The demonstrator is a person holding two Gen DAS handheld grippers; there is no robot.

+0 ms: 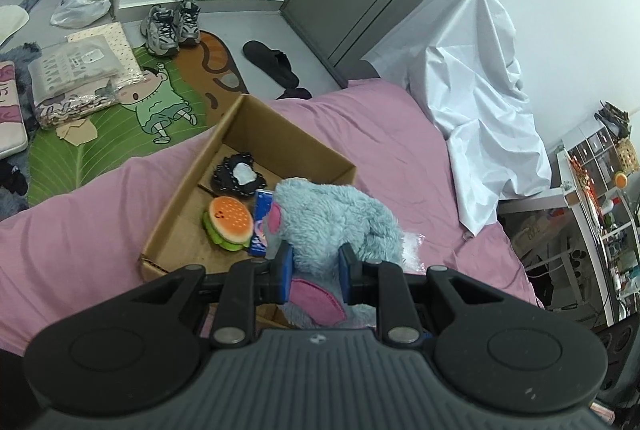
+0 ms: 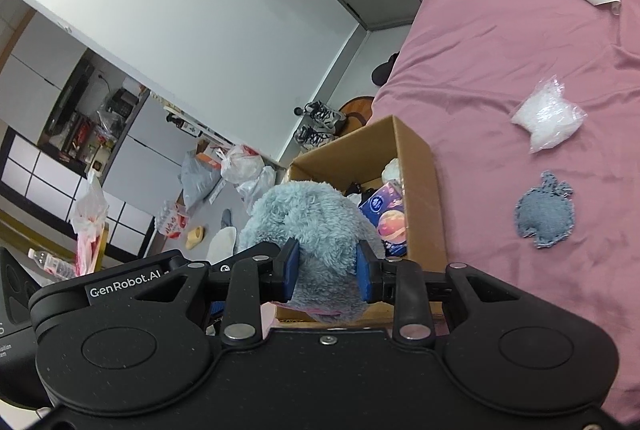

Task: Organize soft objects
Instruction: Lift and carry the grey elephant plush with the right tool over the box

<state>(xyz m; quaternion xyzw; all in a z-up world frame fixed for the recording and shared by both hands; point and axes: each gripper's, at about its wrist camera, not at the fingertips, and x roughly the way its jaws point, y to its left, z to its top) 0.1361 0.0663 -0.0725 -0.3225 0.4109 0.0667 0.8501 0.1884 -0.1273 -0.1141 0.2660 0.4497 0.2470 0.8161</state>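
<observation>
- Left gripper [image 1: 315,264] clamped on the fuzzy blue plush [image 1: 332,218], blue pads pressed into the fur, pink ear just below.
- Right gripper [image 2: 327,272] squeezing the same plush from the other side.
- Plush held over the near end of the cardboard box [image 1: 276,134] on the pink bedsheet [image 1: 80,230].
- Inside the box: burger toy [image 1: 228,224], blue packet [image 1: 262,222], black pouch [image 1: 239,177].
- Out on the sheet, well apart from the box: denim patch [image 2: 545,215] and clear plastic bag [image 2: 546,116].

Plush toy [image 1: 332,226] is hiding cardboard box [image 1: 256,134] corner at 4 o'clock; blue packet [image 1: 262,222] lettering is blurring.
</observation>
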